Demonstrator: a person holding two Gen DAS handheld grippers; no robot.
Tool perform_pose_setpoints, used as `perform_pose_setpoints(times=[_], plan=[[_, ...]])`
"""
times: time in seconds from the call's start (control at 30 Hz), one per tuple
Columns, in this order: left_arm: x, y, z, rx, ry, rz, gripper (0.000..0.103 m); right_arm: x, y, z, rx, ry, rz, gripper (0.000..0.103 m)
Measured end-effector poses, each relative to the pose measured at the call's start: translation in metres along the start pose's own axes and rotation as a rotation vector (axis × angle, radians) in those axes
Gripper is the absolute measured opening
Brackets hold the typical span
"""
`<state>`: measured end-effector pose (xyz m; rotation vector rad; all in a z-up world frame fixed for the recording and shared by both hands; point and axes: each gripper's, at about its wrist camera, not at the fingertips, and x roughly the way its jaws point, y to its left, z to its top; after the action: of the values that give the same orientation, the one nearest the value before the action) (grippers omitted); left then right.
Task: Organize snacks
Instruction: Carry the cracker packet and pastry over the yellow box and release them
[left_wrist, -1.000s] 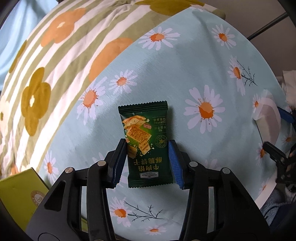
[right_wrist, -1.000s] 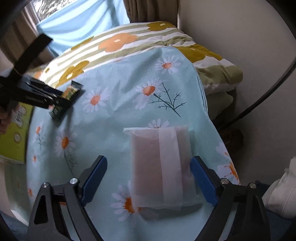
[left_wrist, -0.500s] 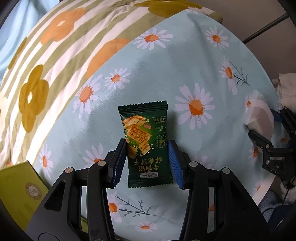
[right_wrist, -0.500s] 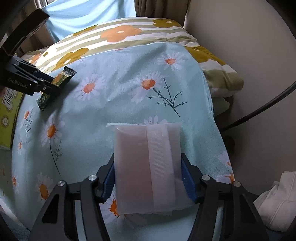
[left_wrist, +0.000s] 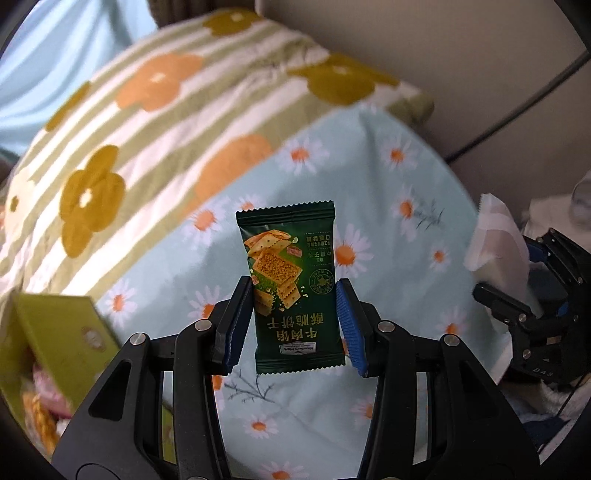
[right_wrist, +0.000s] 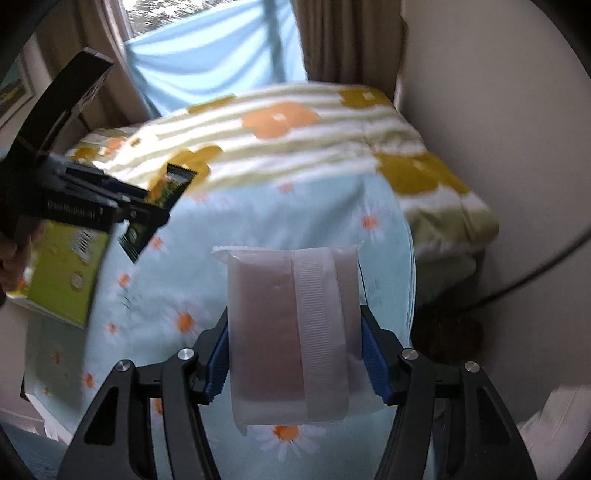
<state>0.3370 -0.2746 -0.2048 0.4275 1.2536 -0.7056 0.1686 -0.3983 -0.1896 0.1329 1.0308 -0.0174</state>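
Note:
My left gripper (left_wrist: 293, 325) is shut on a dark green cracker packet (left_wrist: 291, 284) and holds it above the daisy-print cloth (left_wrist: 388, 206). The packet also shows in the right wrist view (right_wrist: 159, 210), held by the left gripper (right_wrist: 147, 206). My right gripper (right_wrist: 295, 354) is shut on a translucent white packet with pinkish contents (right_wrist: 291, 332), lifted off the cloth. That packet shows at the right edge of the left wrist view (left_wrist: 498, 251), in the right gripper (left_wrist: 517, 288).
A yellow-green box (left_wrist: 62, 343) stands at the lower left, with wrapped snacks (left_wrist: 44, 398) beside it; it also shows in the right wrist view (right_wrist: 62, 273). A striped flowered quilt (left_wrist: 147, 122) lies behind the cloth. A wall (right_wrist: 498, 110) and a dark cable (right_wrist: 535, 273) are on the right.
The right gripper closed on the white packet and lifted it. The left gripper raised the green packet off the cloth. Both views have tilted up towards the quilt.

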Motion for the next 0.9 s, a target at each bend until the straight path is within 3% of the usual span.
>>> perform_pose_setpoints(times=[0.3, 0.47, 0.67, 0.9], plan=[[-0.105, 0.039, -0.038, -0.157, -0.177, 0.058, 0.041, -0.041, 0.068, 0.066, -0.168, -0.112, 0.12, 0.058], [-0.15, 0.096, -0.085, -0.288, -0.25, 0.084, 0.041, -0.051, 0.133, 0.09, -0.243, -0.14, 0.198, 0.058], [-0.185, 0.183, -0.149, -0.41, -0.268, 0.119, 0.041, -0.047, 0.234, 0.109, -0.28, -0.134, 0.307, 0.058], [-0.195, 0.266, -0.22, -0.461, -0.229, 0.167, 0.041, -0.017, 0.328, 0.113, -0.252, -0.074, 0.382, 0.058]])
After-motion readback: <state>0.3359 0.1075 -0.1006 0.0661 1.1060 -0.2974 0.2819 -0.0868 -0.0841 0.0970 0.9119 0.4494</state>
